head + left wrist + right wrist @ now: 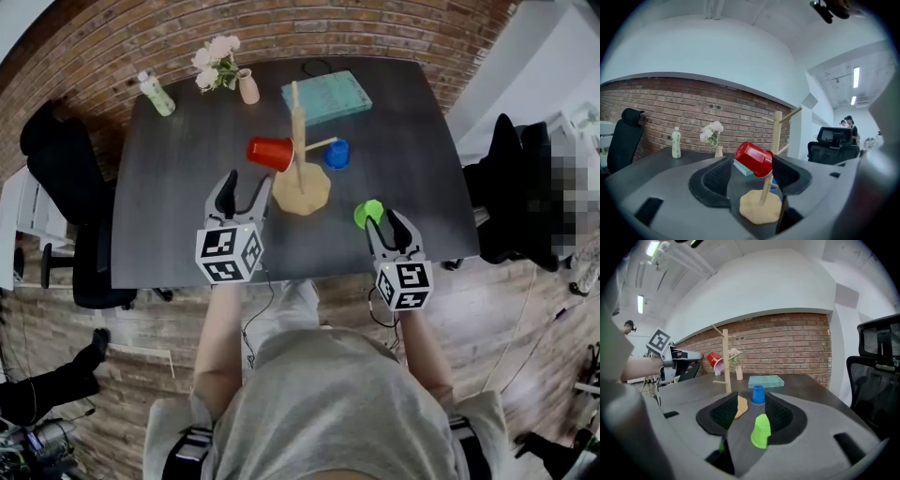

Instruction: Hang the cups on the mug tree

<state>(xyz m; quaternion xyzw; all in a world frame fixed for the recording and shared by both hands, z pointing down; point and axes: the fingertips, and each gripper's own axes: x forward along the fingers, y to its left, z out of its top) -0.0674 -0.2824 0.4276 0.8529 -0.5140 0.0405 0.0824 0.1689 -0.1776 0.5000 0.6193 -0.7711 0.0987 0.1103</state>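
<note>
The wooden mug tree (300,178) stands mid-table, and a red cup (270,152) hangs on its left peg. A blue cup (337,153) stands upside down on the table to the tree's right. My left gripper (247,183) is open and empty just in front of the tree's base. In the left gripper view, the left gripper (749,185) frames the red cup (753,159). A green cup (368,213) stands upside down at the tips of my right gripper (382,220). In the right gripper view, the green cup (761,431) sits between the right gripper (749,413) jaws, with a gap on its left side.
At the table's far edge are a teal book (325,97), a pink vase of white flowers (225,70) and a pale bottle (157,94). Black office chairs stand at the left (56,141) and right (511,187). A brick wall lies beyond the table.
</note>
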